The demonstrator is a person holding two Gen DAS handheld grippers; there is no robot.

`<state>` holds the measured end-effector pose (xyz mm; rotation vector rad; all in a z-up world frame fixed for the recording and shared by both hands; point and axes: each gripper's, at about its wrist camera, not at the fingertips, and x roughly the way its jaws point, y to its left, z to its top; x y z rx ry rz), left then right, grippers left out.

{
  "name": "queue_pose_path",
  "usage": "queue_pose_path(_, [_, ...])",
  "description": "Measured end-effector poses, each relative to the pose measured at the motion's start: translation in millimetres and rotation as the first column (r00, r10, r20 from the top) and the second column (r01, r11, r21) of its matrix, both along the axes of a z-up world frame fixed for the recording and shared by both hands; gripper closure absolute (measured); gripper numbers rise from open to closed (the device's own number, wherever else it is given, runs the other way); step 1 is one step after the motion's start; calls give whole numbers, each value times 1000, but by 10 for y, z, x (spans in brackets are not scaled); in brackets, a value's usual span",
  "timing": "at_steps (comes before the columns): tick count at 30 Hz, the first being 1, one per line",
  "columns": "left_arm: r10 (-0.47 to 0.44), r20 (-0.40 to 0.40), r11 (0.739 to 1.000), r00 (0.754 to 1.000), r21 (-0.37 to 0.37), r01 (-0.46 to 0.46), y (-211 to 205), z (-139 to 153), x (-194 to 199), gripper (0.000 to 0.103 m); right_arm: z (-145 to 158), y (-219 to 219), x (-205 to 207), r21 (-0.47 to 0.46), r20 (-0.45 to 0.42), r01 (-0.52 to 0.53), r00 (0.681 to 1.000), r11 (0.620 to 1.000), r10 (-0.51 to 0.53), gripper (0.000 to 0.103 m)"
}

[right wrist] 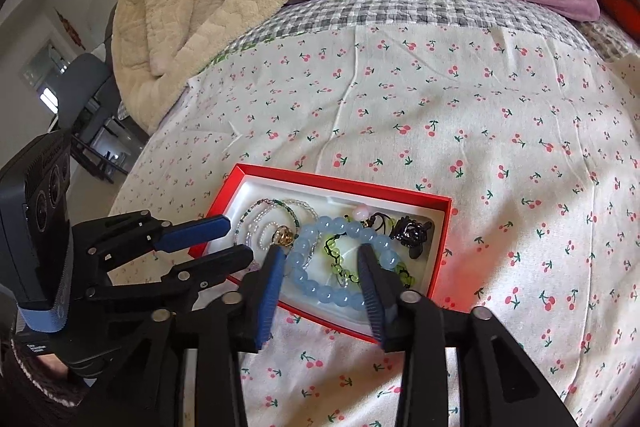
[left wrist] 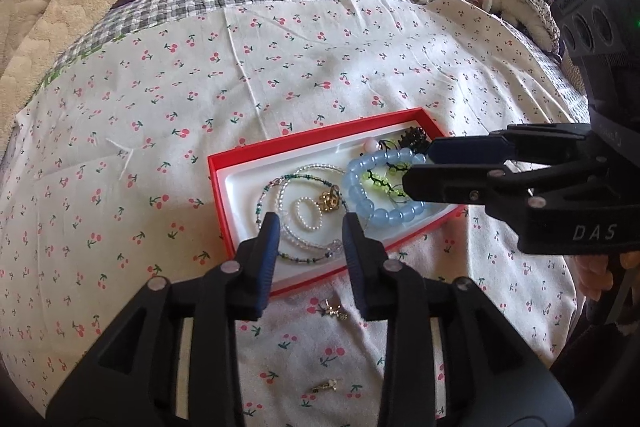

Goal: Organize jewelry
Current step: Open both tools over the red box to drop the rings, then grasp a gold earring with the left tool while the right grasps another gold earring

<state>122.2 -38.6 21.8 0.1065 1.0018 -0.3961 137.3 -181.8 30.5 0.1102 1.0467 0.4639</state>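
Holding bracelets and necklaces, red box [right wrist: 439, 227] on bedspread [right wrist: 480, 107]

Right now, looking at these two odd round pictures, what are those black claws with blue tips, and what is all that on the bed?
No robot here: a person holds a hand-gripped pincer in each hand, each carrying a wide-angle camera looking along its fingers. One picture comes from the left tool, the other from the right tool; each also sees the other from the side. Both stand open and hold nothing. On the white cherry-print cloth lies a shallow red-rimmed box with a white lining. It holds a pale blue bead bracelet, a green bead string, thin clear-bead necklaces and a dark charm. Two small gold pieces lie outside it on the cloth.
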Motion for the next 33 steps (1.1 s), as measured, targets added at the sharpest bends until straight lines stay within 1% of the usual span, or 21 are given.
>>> queue_pose_path(2, [5, 5, 1000, 1000, 5, -5, 13, 16, -42, 54, 37, 0, -35, -4, 15, -1, 1000, 1000, 1, 50])
queue_pose_path(5, [15, 16, 1000, 1000, 11, -15, 47, 47, -109, 46, 83, 11, -104, -22, 30, -12, 999, 1000, 12, 49])
queue_pose_path(6, [18, 16, 1000, 1000, 14, -19, 60, 52, -134, 44, 96, 12, -130, -29, 34, -13, 999, 1000, 14, 46])
queue_pose_path(8, [25, 17, 999, 1000, 23, -25, 82, 59, -184, 37, 118, 12, -186, -39, 43, -15, 999, 999, 16, 42])
queue_pose_path(9, [28, 17, 999, 999, 28, -29, 95, 62, -211, 35, 128, 14, -216, -44, 46, -15, 999, 999, 17, 40])
queue_pose_path(11, [37, 14, 999, 999, 35, -38, 128, 64, -264, 28, 152, 27, -284, -57, 54, -20, 998, 998, 23, 37])
queue_pose_path(13, [51, 8, 998, 999, 40, -51, 171, 63, -313, 25, 176, 44, -362, -66, 64, -25, 997, 997, 29, 34])
queue_pose_path(17, [81, -10, 995, 997, 52, -80, 249, 57, -410, 21, 200, 69, -504, -92, 76, -22, 997, 996, 29, 29])
queue_pose_path(21, [126, -48, 989, 991, 85, -121, 339, -1, -508, 20, 185, 89, -627, -128, 79, 1, 997, 992, 9, 23])
queue_pose_path(24, [155, -82, 983, 984, 109, -146, 409, -65, -582, 20, 132, 109, -693, -155, 59, 10, 998, 988, 0, 22])
queue_pose_path(28, [194, -135, 978, 972, 101, -181, 500, -184, -685, 20, 20, 131, -767, -192, 25, 13, 1000, 981, -8, 22])
queue_pose_path(31, [198, -160, 978, 967, 100, -184, 506, -287, -774, 20, -75, 136, -805, -215, 3, 14, 1000, 977, -14, 22])
queue_pose_path(33, [186, -160, 979, 969, 111, -169, 479, -339, -831, 20, -138, 145, -824, -227, -14, 9, 1000, 974, -13, 22])
